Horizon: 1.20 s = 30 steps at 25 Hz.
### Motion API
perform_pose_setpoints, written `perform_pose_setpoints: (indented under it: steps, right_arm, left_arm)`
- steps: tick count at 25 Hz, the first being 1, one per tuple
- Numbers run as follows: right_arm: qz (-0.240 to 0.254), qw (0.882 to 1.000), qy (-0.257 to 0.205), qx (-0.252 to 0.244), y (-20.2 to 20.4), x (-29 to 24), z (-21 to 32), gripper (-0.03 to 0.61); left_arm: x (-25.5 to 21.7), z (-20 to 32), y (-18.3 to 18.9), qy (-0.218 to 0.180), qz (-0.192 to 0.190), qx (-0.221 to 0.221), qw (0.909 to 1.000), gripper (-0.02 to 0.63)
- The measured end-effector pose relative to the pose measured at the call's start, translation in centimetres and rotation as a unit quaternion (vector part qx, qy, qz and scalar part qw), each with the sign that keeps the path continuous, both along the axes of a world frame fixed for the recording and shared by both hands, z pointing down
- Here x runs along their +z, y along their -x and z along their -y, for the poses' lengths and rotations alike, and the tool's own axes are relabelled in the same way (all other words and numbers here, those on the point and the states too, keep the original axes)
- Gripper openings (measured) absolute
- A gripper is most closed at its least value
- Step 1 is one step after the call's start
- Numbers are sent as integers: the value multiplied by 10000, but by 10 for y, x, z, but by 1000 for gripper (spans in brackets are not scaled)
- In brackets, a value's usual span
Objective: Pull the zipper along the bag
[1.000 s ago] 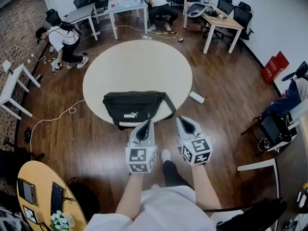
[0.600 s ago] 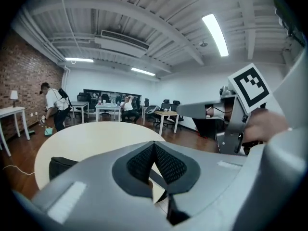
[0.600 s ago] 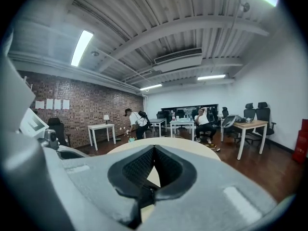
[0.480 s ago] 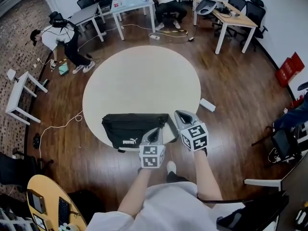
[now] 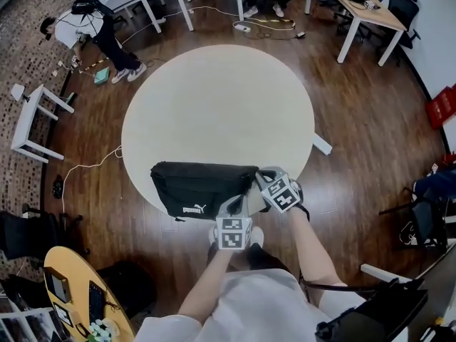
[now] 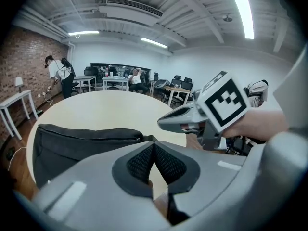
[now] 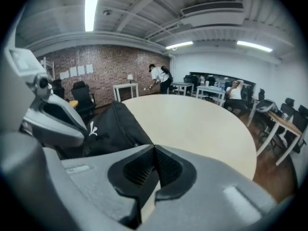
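A black waist bag with a white logo lies at the near edge of the round beige table. Its zipper runs along the top and ends near the right end. My left gripper is shut and empty, just off the bag's right front corner. My right gripper is also shut and empty, and sits by the bag's right end where the strap starts. The left gripper view has the bag at the left and the right gripper ahead. Through the right gripper view, the bag lies beyond the shut jaws.
A white box lies on the wood floor right of the table. A white side table and a cable are at the left. Desks, chairs and people stand at the far side. A round wooden desk is at the bottom left.
The view has closed in on the table. Both grippers have moved forward from the floor side up to the bag's right end, and both have stayed shut.
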State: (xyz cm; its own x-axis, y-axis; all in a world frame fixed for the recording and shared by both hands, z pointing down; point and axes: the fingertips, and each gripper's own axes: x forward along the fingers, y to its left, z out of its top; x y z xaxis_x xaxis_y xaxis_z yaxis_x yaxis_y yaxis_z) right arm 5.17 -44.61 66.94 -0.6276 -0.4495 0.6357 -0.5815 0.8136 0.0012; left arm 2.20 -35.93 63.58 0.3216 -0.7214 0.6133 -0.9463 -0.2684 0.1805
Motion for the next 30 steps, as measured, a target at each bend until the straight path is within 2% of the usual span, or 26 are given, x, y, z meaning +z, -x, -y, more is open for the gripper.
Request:
perform_pose_setpoints:
  steps: [3,6,8,10,13,15,16,17,19,21,26,28,30]
  right_arm:
    - [-737,9942,167,-768,14,47,9,-9]
    - [-1571,9738,395,-1594,21,95,7,-9]
    - [-1786,9625,557,-1967,23,109,4,-9]
    - [-1673,9578,901,-2157,26,110,2,-9]
    - [-1551,9510,1531,-2195,25,110,8,-9]
    - [-1540,9451,1791,-2258,25,110,10,-9]
    - [-1518,9425,1891,-2300,25,110,11,-9]
    - [-1483,9403,1986,-2332,26,110,12,-9]
    - [-1411,9367,2168,-2360,26,109,12,-9]
    - [-1362,9340,2292,-2380,26,109,12,-9]
    - [-1254,9315,2467,-2361,26,109,12,-9]
    - [-1192,9320,2507,-2329,25,109,12,-9]
    - [-1129,9333,2523,-2291,25,109,12,-9]
  left_arm:
    - [9,3,-1,75,-32,-38,10000,15]
    - [20,5,0,186,37,21,9998,15]
    - [27,7,1,250,117,38,9996,15]
    - [34,9,2,299,149,6,9994,15]
    - [48,19,4,389,198,-68,9990,17]
    - [60,27,0,504,226,-63,9985,23]
    - [68,30,-5,608,217,-21,9979,121]
    - [75,32,-9,719,217,22,9972,191]
    - [89,38,-14,852,352,50,9957,265]
    - [99,44,-15,889,581,-5,9943,299]
    - [122,58,-16,1013,1040,-234,9891,290]
    - [133,61,-11,1121,1306,-408,9842,251]
    - [139,63,-3,1165,1523,-567,9798,175]
